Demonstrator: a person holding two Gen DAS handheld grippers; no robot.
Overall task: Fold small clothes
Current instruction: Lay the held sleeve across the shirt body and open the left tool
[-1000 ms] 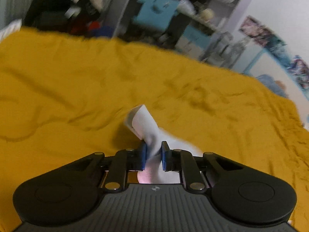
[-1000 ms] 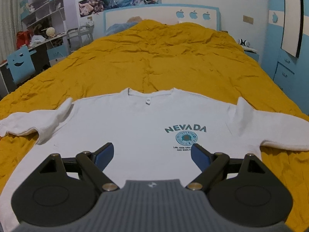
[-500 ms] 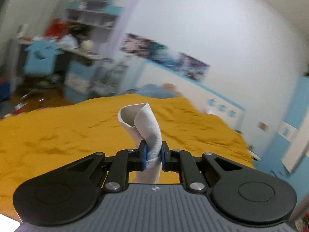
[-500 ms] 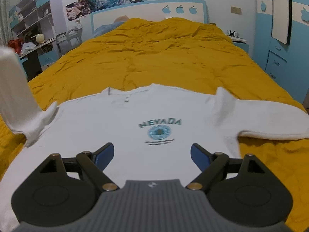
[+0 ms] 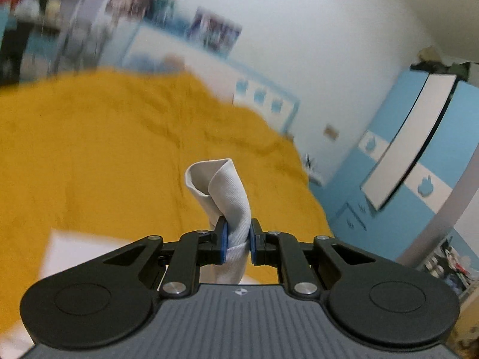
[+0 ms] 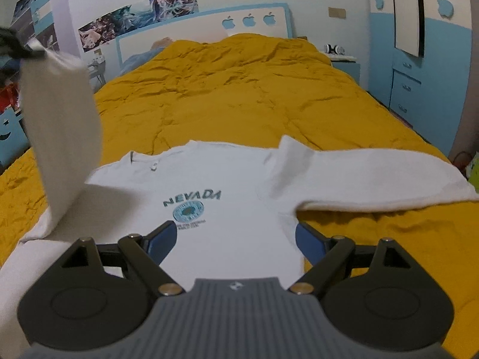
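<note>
A white long-sleeved shirt with a teal NEVADA print lies face up on the yellow bedspread. My left gripper is shut on the cuff of the shirt's left sleeve and holds it up in the air. In the right wrist view that sleeve hangs raised at the left, over the shirt's shoulder. The other sleeve lies stretched out flat to the right. My right gripper is open and empty, low over the shirt's lower body.
The bed's blue and white headboard is at the far end. A blue wardrobe and a nightstand stand to the right. A desk and shelves with clutter stand to the left.
My left gripper has lifted the sleeve cuff off the bed and swung it up and to the right, over the shirt. My right gripper has shifted a little to the right and stayed open.
</note>
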